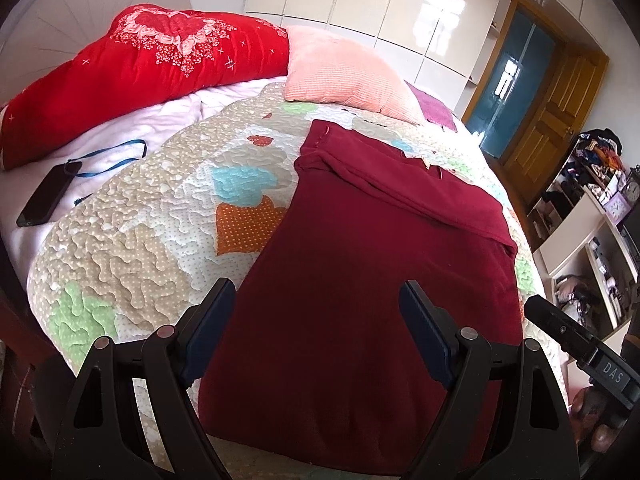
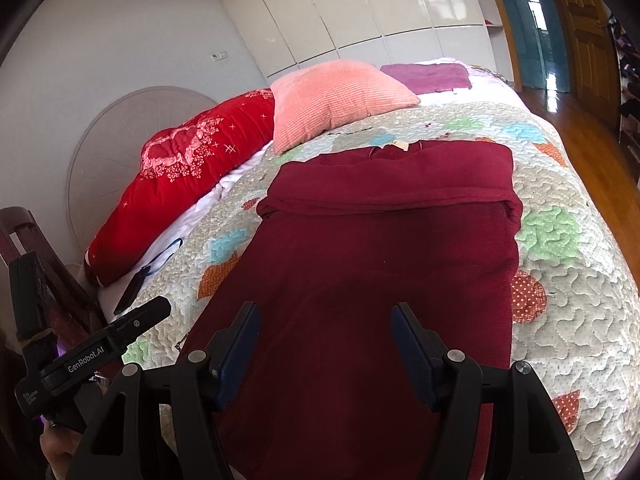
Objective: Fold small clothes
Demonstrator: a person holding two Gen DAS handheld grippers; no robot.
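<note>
A dark red garment (image 1: 360, 280) lies flat on the patchwork quilt (image 1: 160, 220), its sides folded in to a long rectangle and a sleeve laid across near the collar. It also shows in the right wrist view (image 2: 380, 260), with a small label at the collar (image 2: 398, 146). My left gripper (image 1: 318, 296) is open and empty above the garment's near left part. My right gripper (image 2: 325, 320) is open and empty above the garment's near end. Each gripper shows at the edge of the other's view.
A red quilted duvet (image 1: 140, 80), a pink cushion (image 1: 344, 68) and a folded purple cloth (image 1: 434, 114) lie at the far side of the bed. A black phone on a blue lanyard (image 1: 48, 194) lies at the left. Shelves (image 1: 592, 216) stand at the right.
</note>
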